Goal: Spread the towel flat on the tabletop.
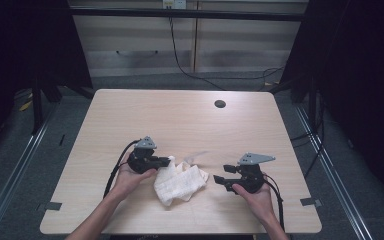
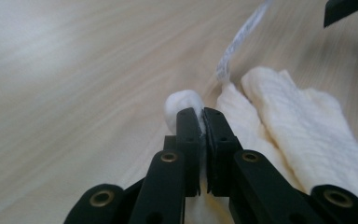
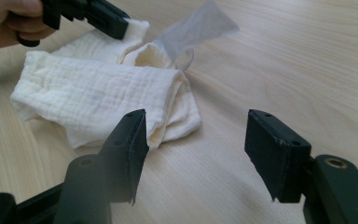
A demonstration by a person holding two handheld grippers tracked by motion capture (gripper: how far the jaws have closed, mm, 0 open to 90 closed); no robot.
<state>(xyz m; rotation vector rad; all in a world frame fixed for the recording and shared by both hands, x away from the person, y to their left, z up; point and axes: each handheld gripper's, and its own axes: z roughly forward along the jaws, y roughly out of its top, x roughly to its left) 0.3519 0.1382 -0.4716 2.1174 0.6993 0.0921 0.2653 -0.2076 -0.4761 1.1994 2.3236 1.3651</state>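
A crumpled white cloth (image 1: pixel 180 182) lies near the front middle of the wooden table (image 1: pixel 180 120). My left gripper (image 1: pixel 168 161) is shut on its upper left edge; in the left gripper view a fold of the cloth (image 2: pixel 182 101) is pinched between the closed jaws of the left gripper (image 2: pixel 203 122). A thin translucent label (image 2: pixel 242 35) sticks up from the cloth. My right gripper (image 1: pixel 219 178) stands open just right of the cloth. In the right gripper view the cloth (image 3: pixel 102 98) lies beyond the wide jaws of the right gripper (image 3: pixel 198 140), not between them.
A round cable hole (image 1: pixel 220 104) sits near the table's far edge. Cabinets (image 1: pixel 190 45) and cables stand behind the table. Black curtains hang at both sides. Tape marks (image 1: pixel 310 202) sit at the front corners.
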